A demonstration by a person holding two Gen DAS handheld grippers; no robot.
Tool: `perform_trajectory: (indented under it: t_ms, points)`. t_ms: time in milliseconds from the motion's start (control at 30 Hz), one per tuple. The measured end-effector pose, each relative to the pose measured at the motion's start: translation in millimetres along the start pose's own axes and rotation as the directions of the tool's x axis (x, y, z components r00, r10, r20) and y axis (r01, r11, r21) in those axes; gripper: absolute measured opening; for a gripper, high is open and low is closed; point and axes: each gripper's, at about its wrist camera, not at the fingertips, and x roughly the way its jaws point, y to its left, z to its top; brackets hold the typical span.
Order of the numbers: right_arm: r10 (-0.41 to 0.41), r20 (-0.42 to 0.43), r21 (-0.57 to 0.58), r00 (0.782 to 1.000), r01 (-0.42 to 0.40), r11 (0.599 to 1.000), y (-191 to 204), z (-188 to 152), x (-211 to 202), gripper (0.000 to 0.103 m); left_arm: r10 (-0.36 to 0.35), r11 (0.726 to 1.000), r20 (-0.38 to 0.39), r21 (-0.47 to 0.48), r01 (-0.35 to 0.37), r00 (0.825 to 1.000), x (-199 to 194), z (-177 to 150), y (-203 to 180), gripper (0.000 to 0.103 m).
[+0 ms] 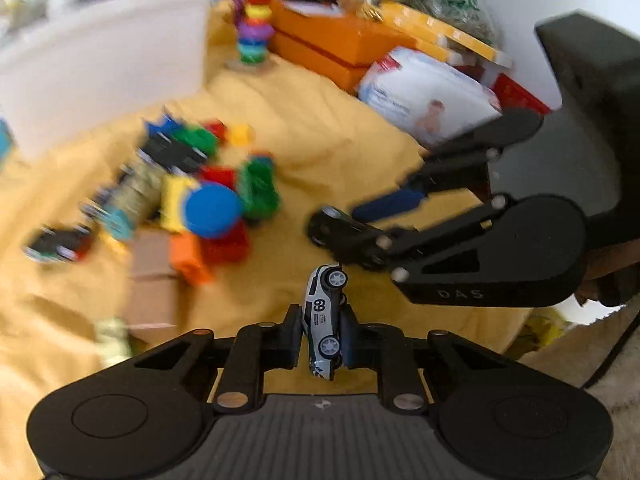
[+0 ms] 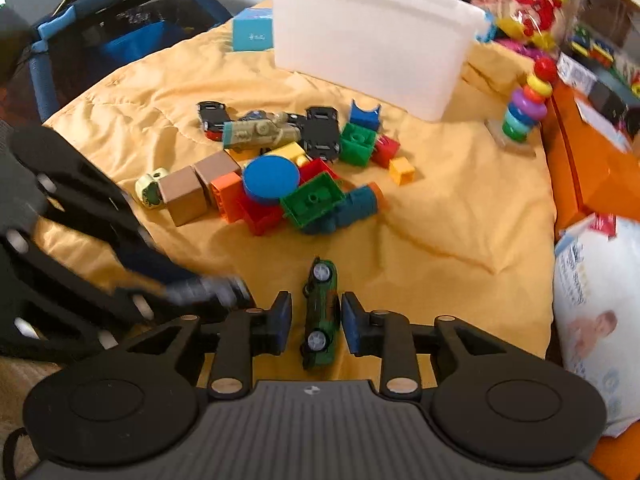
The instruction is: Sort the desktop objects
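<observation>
Toy cars: two showing between gripper fingers, one white, one green; two more lying overturned in pile, undersides up. Tank: one. Blue disc: one. Cardboard cubes: two. Green bricks: two. White bin: one. Ring stacker: one. Remaining bricks overlapping, count unclear.

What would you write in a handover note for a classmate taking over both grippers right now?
Left gripper: shut on the white toy car, held on its side.
Right gripper: a green toy car sits between its pads with a gap on one side; grip unclear.
Still on the yellow cloth: the pile of blocks and cars.
The white bin stands behind the pile.
Left to do: sort both cars, then the pile.
</observation>
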Motion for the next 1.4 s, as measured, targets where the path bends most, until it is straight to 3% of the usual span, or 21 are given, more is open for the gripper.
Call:
perform_trajectory:
  t_ms: [67,167,367,433,600,700,833,967,1067,1200,1400]
  points:
    - [0.007,-0.005,0.022,1.0,-0.007,1.0,-4,-3,1,0.033,0.122,0.992,0.031,0.039,-0.123,0.992,-12,1,-1,0.022]
    - [0.025,-0.008,0.021,1.0,-0.024,0.999,-4,-5,2,0.019,0.266,0.956,0.018,0.125,-0.267,0.964,-11,1,-3,0.022]
    - [0.004,-0.001,-0.024,1.0,-0.004,1.0,-2,-2,-1,0.019,0.329,0.916,-0.01,0.247,-0.316,0.944,11,-8,-19,0.022]
    - [-0.02,0.009,-0.044,1.0,0.02,0.999,-2,0,-4,0.019,0.314,0.913,0.004,0.273,-0.303,0.949,10,-9,-25,0.027]
    - [-0.063,0.024,-0.102,0.998,0.065,0.993,1,3,-5,0.019,0.203,0.947,0.03,0.247,-0.204,0.979,-1,-11,-33,0.042]
    - [-0.043,-0.004,-0.117,0.999,0.042,0.992,4,0,1,0.019,0.132,0.963,0.02,0.235,-0.133,0.991,-3,-15,-36,0.043]
    - [0.032,-0.031,-0.098,0.999,-0.035,0.995,7,-4,2,0.022,0.121,0.976,0.013,0.183,-0.121,0.993,-5,-16,-31,0.043]
    - [0.11,-0.027,-0.041,0.994,-0.111,0.993,5,-3,-2,0.039,0.077,0.992,0.033,0.097,-0.08,0.996,-12,-17,-21,0.045]
    - [0.173,-0.032,-0.015,0.984,-0.173,0.985,7,-2,-2,0.039,0.071,0.997,0.037,0.034,-0.072,0.997,-13,-17,-12,0.045]
    - [0.149,-0.006,0.007,0.989,-0.149,0.989,5,-1,-6,0.039,0.075,0.997,0.024,-0.034,-0.074,0.997,-10,-16,-1,0.045]
    - [0.156,-0.029,0.031,0.987,-0.155,0.987,1,3,3,0.038,0.017,0.995,-0.001,-0.096,-0.017,1.0,7,-11,6,0.045]
